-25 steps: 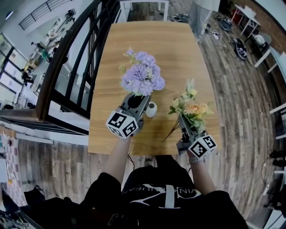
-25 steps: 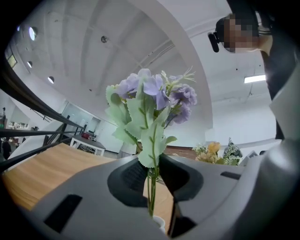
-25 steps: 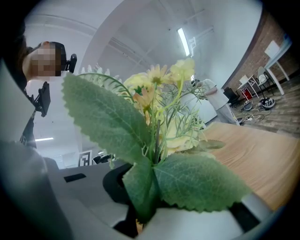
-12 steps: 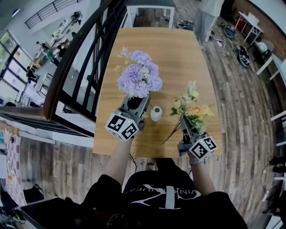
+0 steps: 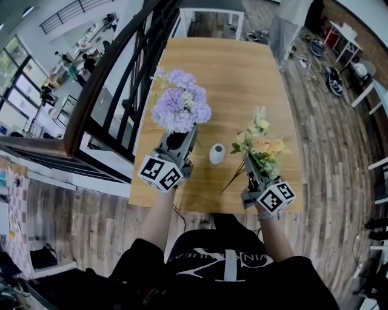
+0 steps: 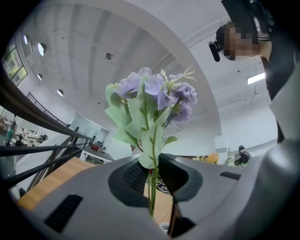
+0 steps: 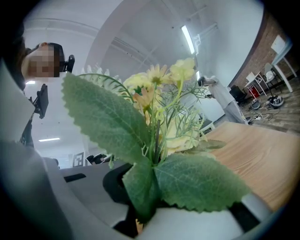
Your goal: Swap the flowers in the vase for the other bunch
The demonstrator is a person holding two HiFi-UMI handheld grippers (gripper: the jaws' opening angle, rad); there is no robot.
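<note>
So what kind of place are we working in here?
Probably an upper level of an open loft-style office or studio: the wooden table stands beside a dark railing overlooking a lower floor, with plank flooring and white desks by a brick wall.

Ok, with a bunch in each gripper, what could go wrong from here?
The vase is small and stands free between the grippers: either could knock it over. The yellow bunch has stems splaying out beside the right gripper, so they may miss the narrow mouth. The purple bunch is top-heavy on thin stems in the left gripper and might slip.
</note>
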